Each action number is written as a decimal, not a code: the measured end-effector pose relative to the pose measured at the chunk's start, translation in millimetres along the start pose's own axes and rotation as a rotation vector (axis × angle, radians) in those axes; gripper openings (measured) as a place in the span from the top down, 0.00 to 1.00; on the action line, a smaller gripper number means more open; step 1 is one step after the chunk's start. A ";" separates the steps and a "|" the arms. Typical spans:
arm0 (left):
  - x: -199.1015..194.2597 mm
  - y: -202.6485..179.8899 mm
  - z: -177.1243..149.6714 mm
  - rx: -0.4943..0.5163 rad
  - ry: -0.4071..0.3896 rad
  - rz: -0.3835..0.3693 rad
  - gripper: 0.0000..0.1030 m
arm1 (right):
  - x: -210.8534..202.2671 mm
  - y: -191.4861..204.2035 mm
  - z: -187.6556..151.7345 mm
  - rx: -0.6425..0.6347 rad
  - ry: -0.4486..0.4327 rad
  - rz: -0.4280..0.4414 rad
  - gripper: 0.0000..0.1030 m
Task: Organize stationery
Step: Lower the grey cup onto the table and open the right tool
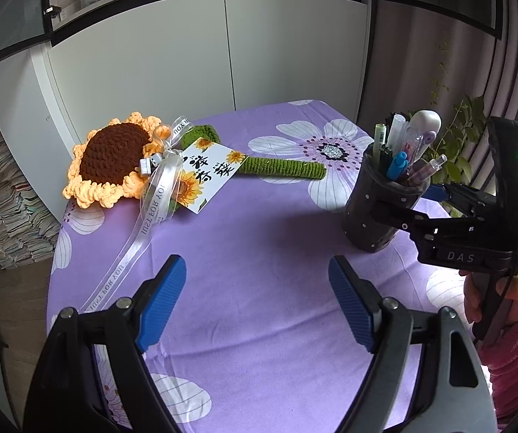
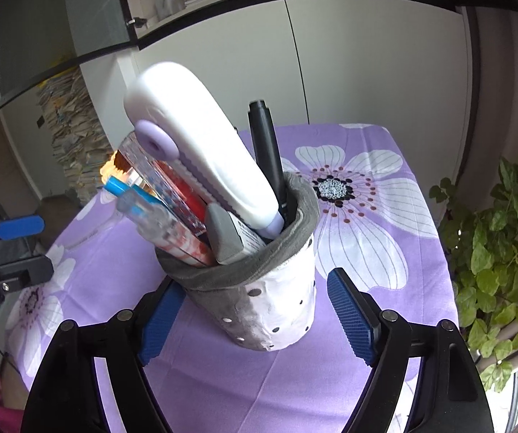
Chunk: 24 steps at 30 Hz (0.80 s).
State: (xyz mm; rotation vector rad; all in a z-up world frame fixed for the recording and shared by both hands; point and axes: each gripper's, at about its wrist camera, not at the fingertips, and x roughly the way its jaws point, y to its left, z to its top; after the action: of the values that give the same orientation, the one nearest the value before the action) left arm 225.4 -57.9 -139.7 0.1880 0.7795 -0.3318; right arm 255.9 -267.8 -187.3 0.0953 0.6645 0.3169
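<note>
A grey and white dotted soft pen holder (image 2: 288, 299) stands on the purple flowered tablecloth (image 2: 223, 379), stuffed with a white and lilac correction tape (image 2: 201, 144), a black marker (image 2: 266, 144), blue pens and clear tubes. My right gripper (image 2: 255, 310) straddles the holder's base. Its left pad sits at the wall and its right pad stands a little off it, so it is open. In the left wrist view the holder (image 1: 367, 223) is at the right with the right gripper (image 1: 416, 202) around it. My left gripper (image 1: 257, 303) hovers open over bare cloth with nothing between its fingers.
A crochet sunflower (image 1: 114, 158) with a green stem, a card tag (image 1: 208, 176) and a long ribbon lies at the table's far left. A potted plant (image 2: 504, 252) is past the right edge. White cabinets stand behind, with paper stacks (image 1: 3, 198) on the floor. A hand in a pink sleeve (image 1: 515, 328) holds the right gripper.
</note>
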 end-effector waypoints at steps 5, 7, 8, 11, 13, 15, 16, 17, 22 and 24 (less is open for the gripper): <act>1.1 5.1 -1.4 -0.007 0.004 -0.006 0.22 | -0.9 16.1 9.7 -0.024 -0.009 -0.068 0.21; -0.5 7.3 -2.4 -0.008 0.001 -0.007 0.22 | 3.4 19.9 11.6 -0.034 -0.002 -0.096 0.21; -1.5 8.5 -2.8 -0.007 -0.003 -0.007 0.22 | 2.7 21.6 12.0 -0.033 -0.001 -0.107 0.21; -5.5 11.1 -4.5 -0.003 -0.017 -0.001 0.22 | 1.1 19.5 13.2 0.000 -0.012 -0.119 0.27; -7.0 12.8 -6.0 -0.004 -0.024 0.002 0.22 | 0.4 18.2 14.8 0.019 -0.009 -0.129 0.28; -8.1 14.5 -7.4 -0.005 -0.032 -0.002 0.22 | 0.0 19.1 15.0 0.029 -0.006 -0.142 0.28; -8.5 15.2 -8.1 -0.004 -0.035 -0.004 0.22 | -0.4 20.0 15.0 0.037 -0.003 -0.141 0.28; -8.6 15.9 -8.6 -0.004 -0.037 -0.003 0.22 | -1.6 21.6 15.3 0.044 -0.004 -0.133 0.28; -9.5 23.8 -13.1 -0.011 -0.048 0.014 0.22 | -7.3 42.5 21.1 0.004 -0.021 -0.110 0.28; -10.4 30.3 -16.0 -0.020 -0.053 0.024 0.21 | -6.6 53.3 23.9 -0.024 -0.021 -0.103 0.28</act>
State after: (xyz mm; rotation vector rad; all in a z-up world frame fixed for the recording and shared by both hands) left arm 218.9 -22.8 -142.1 0.1687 0.7271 -0.3046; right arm 252.1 -219.1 -154.7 0.0413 0.6423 0.2241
